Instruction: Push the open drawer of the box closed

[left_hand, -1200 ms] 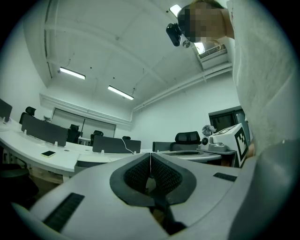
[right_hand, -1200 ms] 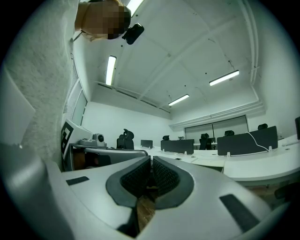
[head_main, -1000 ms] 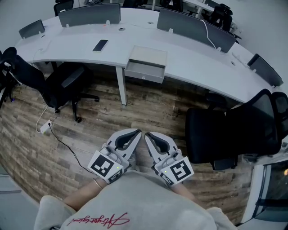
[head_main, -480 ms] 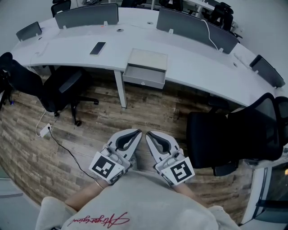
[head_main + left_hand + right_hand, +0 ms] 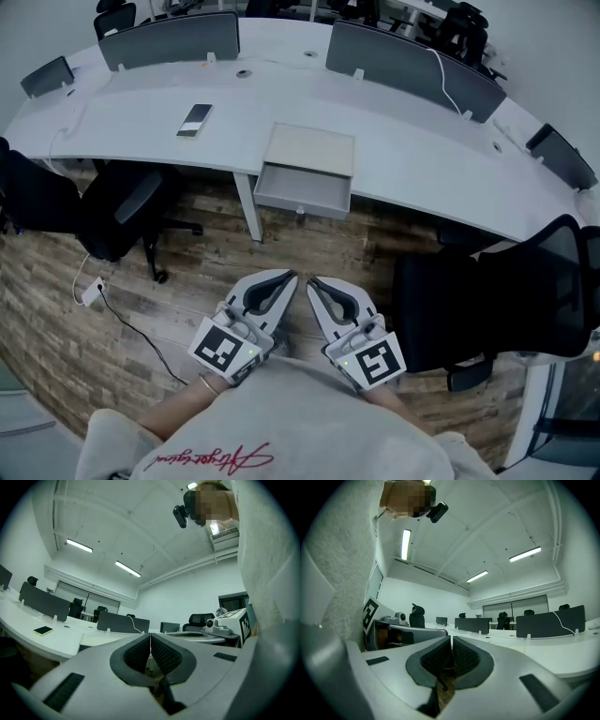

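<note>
Head view: rectangular drawer (image 5: pixel 302 191), curved white desk (image 5: pixel 131 127)

The box (image 5: pixel 311 150) sits at the near edge of the curved tabletop (image 5: pixel 422 150), its drawer (image 5: pixel 302 193) jutting out over the floor (image 5: pixel 319 246) toward the person; a phone (image 5: pixel 195 119) lies to its left and divider panels (image 5: pixel 169 37) stand along the far side. One chair (image 5: pixel 117 202) is under the tabletop at the left — another (image 5: pixel 487 295) stands at the right. The left hand-held gripper (image 5: pixel 291 276) and right hand-held gripper (image 5: pixel 311 279) sit side by side near the person, well apart from the drawer.
</note>
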Action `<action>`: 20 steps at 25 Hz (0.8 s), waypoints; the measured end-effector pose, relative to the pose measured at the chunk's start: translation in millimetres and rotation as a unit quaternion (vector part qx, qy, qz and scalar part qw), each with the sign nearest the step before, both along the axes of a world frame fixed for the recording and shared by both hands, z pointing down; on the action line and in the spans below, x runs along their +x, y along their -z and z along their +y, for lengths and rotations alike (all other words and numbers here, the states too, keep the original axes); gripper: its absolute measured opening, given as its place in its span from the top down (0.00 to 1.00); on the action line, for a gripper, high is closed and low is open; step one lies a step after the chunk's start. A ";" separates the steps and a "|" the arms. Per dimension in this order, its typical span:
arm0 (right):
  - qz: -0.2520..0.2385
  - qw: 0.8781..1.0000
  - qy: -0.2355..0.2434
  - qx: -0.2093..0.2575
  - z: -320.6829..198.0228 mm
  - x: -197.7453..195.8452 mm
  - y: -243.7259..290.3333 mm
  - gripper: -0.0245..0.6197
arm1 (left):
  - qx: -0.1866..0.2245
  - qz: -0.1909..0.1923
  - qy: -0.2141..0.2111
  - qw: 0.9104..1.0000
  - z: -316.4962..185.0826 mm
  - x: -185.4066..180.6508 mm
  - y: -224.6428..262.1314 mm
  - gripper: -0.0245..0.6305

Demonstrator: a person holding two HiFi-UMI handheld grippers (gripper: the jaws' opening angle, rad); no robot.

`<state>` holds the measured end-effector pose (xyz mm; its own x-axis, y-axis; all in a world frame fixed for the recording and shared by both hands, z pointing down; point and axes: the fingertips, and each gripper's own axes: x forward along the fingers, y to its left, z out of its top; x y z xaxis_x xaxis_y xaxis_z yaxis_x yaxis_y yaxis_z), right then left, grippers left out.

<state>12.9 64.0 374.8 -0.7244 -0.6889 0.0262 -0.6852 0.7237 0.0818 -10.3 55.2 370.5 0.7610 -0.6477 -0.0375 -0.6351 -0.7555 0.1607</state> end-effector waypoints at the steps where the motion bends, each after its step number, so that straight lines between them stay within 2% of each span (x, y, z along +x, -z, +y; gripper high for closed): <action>1: 0.001 1.000 -0.001 0.001 -9.8 -1.5 0.8 0.92 | 0.000 -0.001 -0.002 1.000 -10.0 -1.5 0.6 0.93; 13: 0.005 0.999 -0.041 0.010 -114.9 -14.9 6.7 0.92 | 0.001 -0.017 -0.044 0.999 -111.4 -14.3 1.9 0.93; 20: 0.025 0.997 -0.046 -0.049 -132.7 -17.4 -28.8 0.92 | -0.008 -0.013 -0.057 0.998 -132.9 -14.9 -3.5 0.93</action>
<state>-4.4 -68.7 403.6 -0.6550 -0.7440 0.1319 -0.7453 0.6649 0.0495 -25.2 -77.7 374.0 0.8308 -0.5565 -0.0075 -0.5484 -0.8210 0.1585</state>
